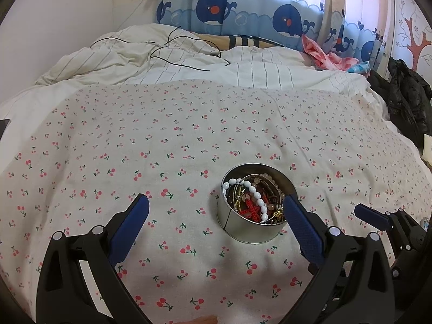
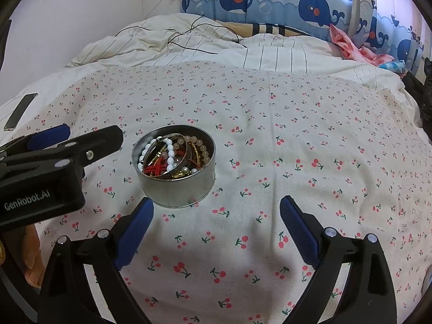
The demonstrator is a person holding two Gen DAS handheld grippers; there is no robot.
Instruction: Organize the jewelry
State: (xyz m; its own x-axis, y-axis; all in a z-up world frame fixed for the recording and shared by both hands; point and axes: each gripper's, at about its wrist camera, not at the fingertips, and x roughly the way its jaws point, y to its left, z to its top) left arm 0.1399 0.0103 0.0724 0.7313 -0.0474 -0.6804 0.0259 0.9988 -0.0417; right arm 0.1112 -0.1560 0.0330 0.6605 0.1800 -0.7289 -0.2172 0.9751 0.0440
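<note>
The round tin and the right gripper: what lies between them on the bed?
Only bare cherry-print sheet lies between the tin and the right gripper, seen in the right wrist view.

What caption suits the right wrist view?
Open right gripper faces a round tin of tangled jewelry on cherry-print bedding.
</note>
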